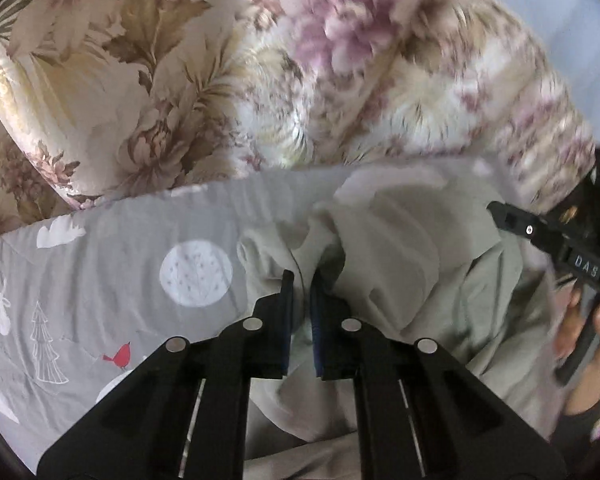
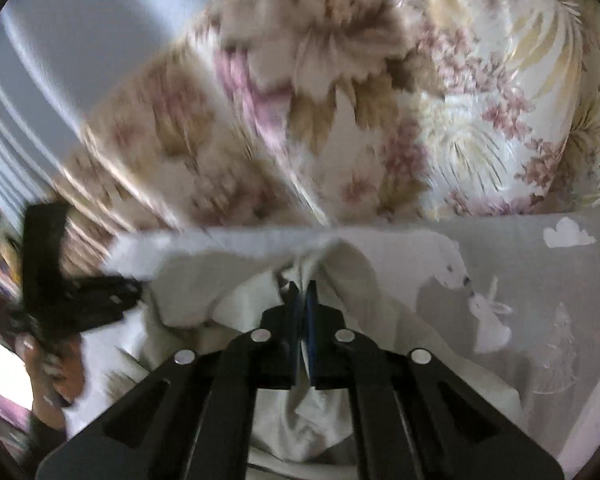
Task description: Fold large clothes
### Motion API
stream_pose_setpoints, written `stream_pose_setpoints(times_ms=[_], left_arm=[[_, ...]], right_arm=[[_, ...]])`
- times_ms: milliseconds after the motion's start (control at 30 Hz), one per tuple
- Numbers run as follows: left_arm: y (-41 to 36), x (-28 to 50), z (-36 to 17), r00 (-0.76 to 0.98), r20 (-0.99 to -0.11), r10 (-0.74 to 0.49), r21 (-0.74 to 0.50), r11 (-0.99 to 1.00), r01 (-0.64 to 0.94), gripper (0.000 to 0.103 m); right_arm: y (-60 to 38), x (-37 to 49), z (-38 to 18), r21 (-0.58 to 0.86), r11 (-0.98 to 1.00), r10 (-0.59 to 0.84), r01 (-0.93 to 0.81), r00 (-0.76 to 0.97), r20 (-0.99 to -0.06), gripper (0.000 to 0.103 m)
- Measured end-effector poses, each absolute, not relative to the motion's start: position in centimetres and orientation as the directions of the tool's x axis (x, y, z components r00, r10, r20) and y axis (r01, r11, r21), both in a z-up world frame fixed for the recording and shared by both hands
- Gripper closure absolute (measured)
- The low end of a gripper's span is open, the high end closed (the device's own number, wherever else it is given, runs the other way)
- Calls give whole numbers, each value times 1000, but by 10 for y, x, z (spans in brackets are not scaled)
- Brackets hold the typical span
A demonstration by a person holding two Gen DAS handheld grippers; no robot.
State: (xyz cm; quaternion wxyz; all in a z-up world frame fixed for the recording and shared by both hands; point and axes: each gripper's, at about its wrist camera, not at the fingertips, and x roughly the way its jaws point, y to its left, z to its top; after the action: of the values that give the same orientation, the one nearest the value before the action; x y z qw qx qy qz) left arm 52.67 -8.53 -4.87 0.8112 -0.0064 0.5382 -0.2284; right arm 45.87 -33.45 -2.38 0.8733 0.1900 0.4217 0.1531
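In the left wrist view the left gripper sits at lower centre with its jaws drawn close on a bunched ridge of the pale grey-green garment; a narrow slit remains between the blue pads, and cloth with a thin dark cord runs through it, so it appears to be pinching fabric. The garment spreads from the jaws toward the right and lower part of that frame, over the grey printed bedsheet, whose white disc and red bird show at the left. Beyond, across the top, lies the floral quilt.

In the right wrist view the right gripper is also clamped, jaws almost touching, on a peak of the same garment, which fans out from the jaws to the left and downward. The sheet with its rabbit print fills the right.

Each gripper shows at the other's edge: the right one at the far right of the left view, the left one at the far left of the right view. So the cloth likely hangs between them, its long axis running gripper to gripper, and both look equally placed for the fold.
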Motion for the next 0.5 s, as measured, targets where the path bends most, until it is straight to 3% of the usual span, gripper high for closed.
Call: stream_pose_setpoints(times_ms=[100,167,200,233,267,500], left_arm=[[-89,528,-26,326,-864,-384,-259,894,367,96],[-90,521,-17,370,-870,-326,-176,907,383,85],[-90,515,-15,411,-869,-277,-113,918,381,55],[-88,509,-14,460,-860,-218,-41,930,365,15],[-85,502,-16,509,-846,-161,27,940,341,5],[-72,440,-64,502,-846,-177,22,931,366,7]], right_arm=[[-345,457,-3,483,871,430,-95,623,-654,100],[-342,454,1,432,896,400,-100,603,-690,90],[-341,448,3,366,926,342,-92,611,-714,75],[-337,439,4,274,958,264,-83,630,-730,32],[-337,432,3,233,969,229,-81,643,-731,23],[-325,385,-47,177,973,232,-150,584,-778,25]])
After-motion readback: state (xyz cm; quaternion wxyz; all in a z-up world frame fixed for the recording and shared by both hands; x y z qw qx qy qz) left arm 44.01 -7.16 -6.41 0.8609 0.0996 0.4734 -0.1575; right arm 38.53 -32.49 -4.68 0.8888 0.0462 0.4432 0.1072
